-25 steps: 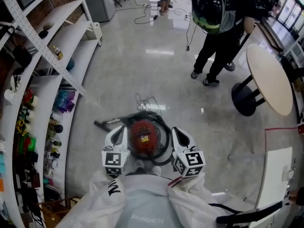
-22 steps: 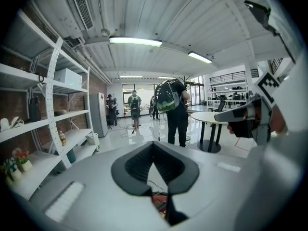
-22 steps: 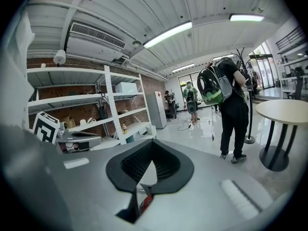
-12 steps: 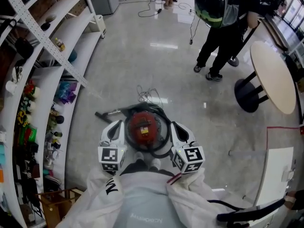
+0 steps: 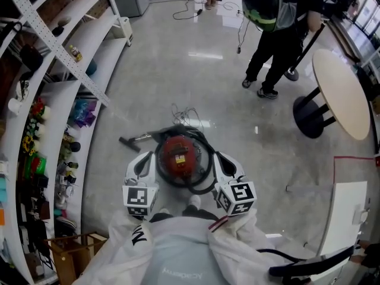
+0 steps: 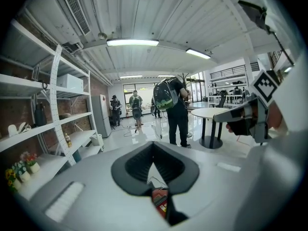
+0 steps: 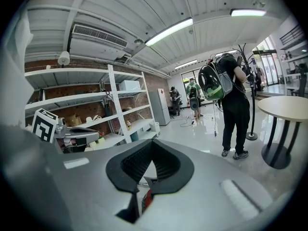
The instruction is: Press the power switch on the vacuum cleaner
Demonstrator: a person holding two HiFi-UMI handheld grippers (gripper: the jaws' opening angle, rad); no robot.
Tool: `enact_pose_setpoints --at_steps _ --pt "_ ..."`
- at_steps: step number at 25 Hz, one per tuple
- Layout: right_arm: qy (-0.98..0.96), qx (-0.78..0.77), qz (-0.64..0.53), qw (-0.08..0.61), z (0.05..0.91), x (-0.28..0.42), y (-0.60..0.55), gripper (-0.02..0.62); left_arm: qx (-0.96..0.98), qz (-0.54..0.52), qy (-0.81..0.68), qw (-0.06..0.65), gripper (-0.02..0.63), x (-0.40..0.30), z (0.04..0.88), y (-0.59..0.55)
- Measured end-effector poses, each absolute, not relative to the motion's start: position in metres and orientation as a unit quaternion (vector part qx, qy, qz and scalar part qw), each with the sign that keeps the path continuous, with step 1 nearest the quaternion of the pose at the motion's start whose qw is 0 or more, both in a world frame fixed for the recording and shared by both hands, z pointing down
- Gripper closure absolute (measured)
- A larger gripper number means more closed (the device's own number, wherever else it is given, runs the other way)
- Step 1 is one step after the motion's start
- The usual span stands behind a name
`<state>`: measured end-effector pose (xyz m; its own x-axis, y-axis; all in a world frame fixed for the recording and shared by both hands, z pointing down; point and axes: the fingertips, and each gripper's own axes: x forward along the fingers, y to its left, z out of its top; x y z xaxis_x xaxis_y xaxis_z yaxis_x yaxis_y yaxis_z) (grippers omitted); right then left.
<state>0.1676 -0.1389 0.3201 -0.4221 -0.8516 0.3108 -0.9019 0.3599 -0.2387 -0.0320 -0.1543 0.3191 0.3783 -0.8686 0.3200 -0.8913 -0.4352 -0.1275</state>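
Plainly, nothing is gripped

The round red canister vacuum cleaner [image 5: 179, 158], ringed by its black hose [image 5: 206, 176], sits on the glossy grey floor [image 5: 178, 82] toward its left edge. The left gripper [image 5: 145, 161] and right gripper [image 5: 222, 165] flank it, each with jaws closed together, empty.

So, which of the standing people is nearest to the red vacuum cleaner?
The person with the green backpack, beside the round table; the others stand far behind.
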Motion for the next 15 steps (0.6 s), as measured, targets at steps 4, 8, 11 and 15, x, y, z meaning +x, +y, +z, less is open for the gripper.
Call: enact_pose_setpoints --at_steps 4,8,11,15 --pt "-0.819 0.539 0.188 0.061 0.321 0.162 -0.131 0.595 0.832 0.17 -0.527 0.035 0.606 -0.039 0.319 -0.147" --pt "-0.816 0.542 0.188 0.062 0.322 0.15 -0.113 0.595 0.836 0.166 -0.522 0.034 0.606 -0.048 0.321 -0.132" --pt "-0.813 0.548 0.186 0.065 0.321 0.138 -0.099 0.595 0.842 0.161 -0.514 0.038 0.606 -0.057 0.321 -0.119" --pt "-0.806 0.558 0.184 0.068 0.318 0.119 -0.079 0.595 0.847 0.154 -0.508 0.037 0.606 -0.076 0.315 -0.104"
